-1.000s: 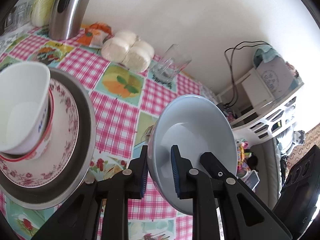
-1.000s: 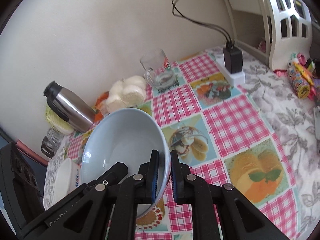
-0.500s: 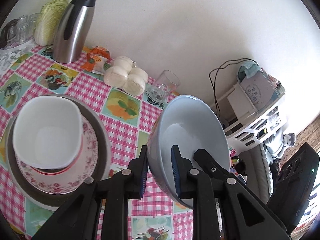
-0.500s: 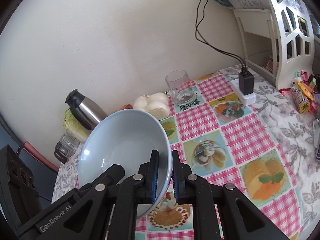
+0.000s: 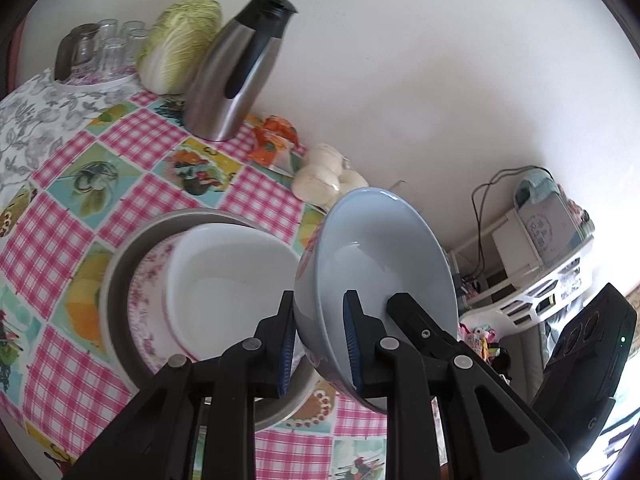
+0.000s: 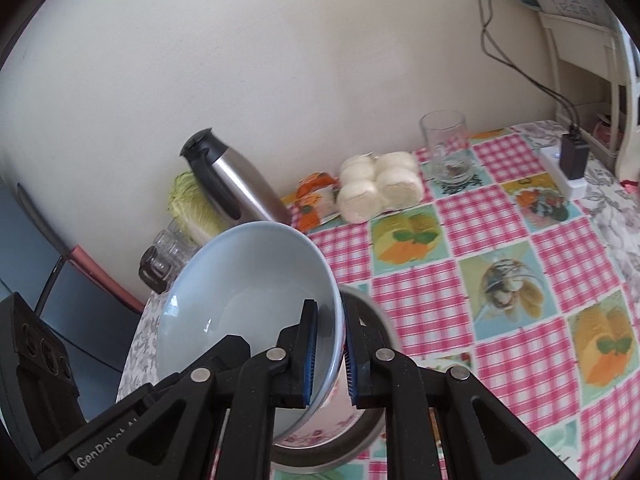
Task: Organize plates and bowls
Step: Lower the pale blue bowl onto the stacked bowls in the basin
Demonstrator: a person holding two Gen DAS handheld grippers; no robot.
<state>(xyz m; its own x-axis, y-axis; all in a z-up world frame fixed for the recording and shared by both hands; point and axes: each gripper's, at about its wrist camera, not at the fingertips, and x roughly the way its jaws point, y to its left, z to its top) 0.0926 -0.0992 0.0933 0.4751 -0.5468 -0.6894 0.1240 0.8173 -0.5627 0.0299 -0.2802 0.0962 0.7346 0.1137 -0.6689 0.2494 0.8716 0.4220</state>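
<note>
Gripping blue bowl (image 5: 384, 264) rim, both sides, tilted

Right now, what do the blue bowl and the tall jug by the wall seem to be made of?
Blue bowl: probably glazed ceramic; its smooth inside carries sharp glossy highlights, though hard plastic cannot be ruled out. Jug: apparently brushed stainless steel, silver-grey with a soft streaked sheen; its handle and lid look like black plastic.
</note>
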